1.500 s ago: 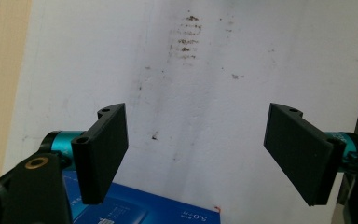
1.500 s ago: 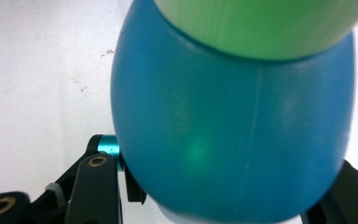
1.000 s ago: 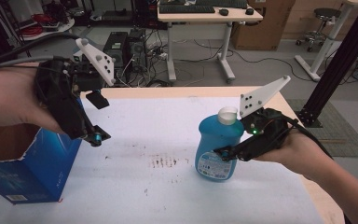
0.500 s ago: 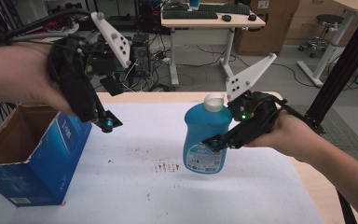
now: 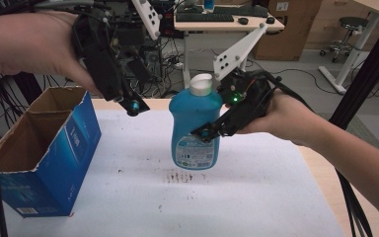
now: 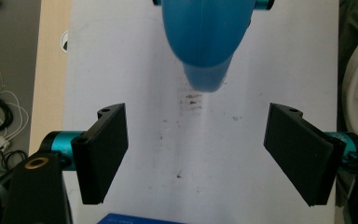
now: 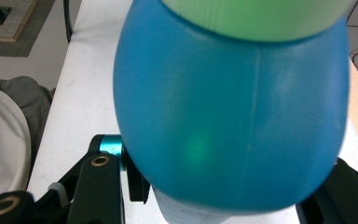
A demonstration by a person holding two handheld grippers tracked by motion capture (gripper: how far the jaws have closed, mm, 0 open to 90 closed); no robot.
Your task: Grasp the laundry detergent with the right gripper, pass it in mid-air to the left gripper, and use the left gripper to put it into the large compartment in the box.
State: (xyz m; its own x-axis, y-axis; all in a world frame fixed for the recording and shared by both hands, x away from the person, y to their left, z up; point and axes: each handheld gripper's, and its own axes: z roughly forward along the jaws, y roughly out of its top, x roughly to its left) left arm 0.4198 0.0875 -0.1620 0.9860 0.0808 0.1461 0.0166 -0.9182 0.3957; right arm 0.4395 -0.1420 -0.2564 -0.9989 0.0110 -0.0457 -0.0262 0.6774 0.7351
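An open cardboard box (image 5: 34, 153) stands at the near left of the white counter (image 5: 256, 197). Mid-counter, the right gripper (image 5: 212, 129) clasps a blue bottle (image 5: 195, 128), lifted upright. Farther left, the left gripper (image 5: 131, 104) hangs released.

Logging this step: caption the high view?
Right gripper carries a blue bottle toward an open blue box; left gripper waits open.
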